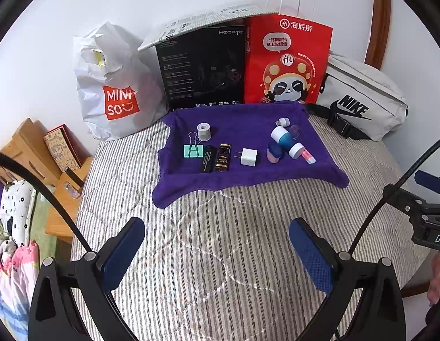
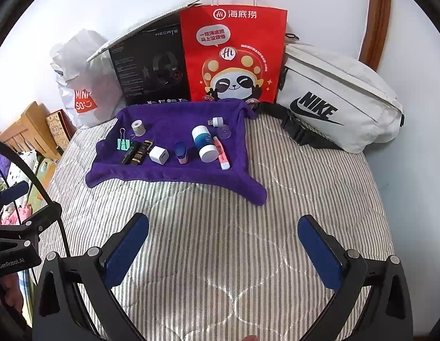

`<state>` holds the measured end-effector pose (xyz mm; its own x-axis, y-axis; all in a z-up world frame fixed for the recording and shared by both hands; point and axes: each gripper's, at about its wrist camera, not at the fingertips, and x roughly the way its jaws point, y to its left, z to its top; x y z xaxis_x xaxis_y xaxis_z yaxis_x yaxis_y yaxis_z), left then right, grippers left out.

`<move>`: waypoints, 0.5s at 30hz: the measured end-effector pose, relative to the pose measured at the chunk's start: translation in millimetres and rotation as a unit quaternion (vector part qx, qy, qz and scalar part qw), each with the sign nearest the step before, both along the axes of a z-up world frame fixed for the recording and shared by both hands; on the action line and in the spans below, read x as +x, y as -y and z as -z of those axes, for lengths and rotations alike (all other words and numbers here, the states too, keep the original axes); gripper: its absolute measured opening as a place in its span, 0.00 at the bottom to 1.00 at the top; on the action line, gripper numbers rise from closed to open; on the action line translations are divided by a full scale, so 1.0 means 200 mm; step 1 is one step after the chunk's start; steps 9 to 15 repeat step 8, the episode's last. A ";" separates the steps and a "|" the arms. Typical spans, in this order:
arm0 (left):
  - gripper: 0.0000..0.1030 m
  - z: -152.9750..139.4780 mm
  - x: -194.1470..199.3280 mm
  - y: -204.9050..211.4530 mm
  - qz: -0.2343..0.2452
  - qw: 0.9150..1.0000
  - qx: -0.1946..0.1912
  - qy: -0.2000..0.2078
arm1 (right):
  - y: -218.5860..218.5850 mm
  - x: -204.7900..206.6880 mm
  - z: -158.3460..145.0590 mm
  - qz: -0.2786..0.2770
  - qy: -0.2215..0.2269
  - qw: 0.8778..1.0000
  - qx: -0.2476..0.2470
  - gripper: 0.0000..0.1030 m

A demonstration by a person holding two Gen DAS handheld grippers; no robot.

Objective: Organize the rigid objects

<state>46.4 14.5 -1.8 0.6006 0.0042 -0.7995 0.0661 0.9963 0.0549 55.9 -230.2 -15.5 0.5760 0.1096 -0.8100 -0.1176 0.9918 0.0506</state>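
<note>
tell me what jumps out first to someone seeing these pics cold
The red bag with its panda cartoon stands at the back against the wall, between a black box and a white Nike pouch. In front of it a purple towel lies on the striped bed, with small items scattered on it. Both grippers, left and right, hover open over the near bed.

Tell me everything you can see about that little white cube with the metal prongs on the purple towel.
The white plug adapter is a small, glossy, hard-plastic cube with rounded edges. Two thin metal prongs stick out sideways toward the dark gold-labelled tube beside it, and the right wrist view shows a slot in one face. It lies on the purple towel, near the middle of the row, apparently touching nothing else. Neither gripper is near it.
</note>
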 end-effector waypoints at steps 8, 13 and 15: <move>1.00 -0.02 -0.01 0.00 0.003 1.000 -0.005 0.010 | -0.01 0.00 0.01 -0.002 -0.002 1.000 -0.002 1.00; 1.00 -0.02 -0.01 0.00 0.003 1.000 -0.005 0.010 | -0.01 0.00 0.01 -0.002 -0.002 1.000 -0.002 1.00; 1.00 -0.02 -0.01 0.00 0.003 1.000 -0.005 0.010 | -0.01 0.00 0.01 -0.002 -0.002 1.000 -0.002 1.00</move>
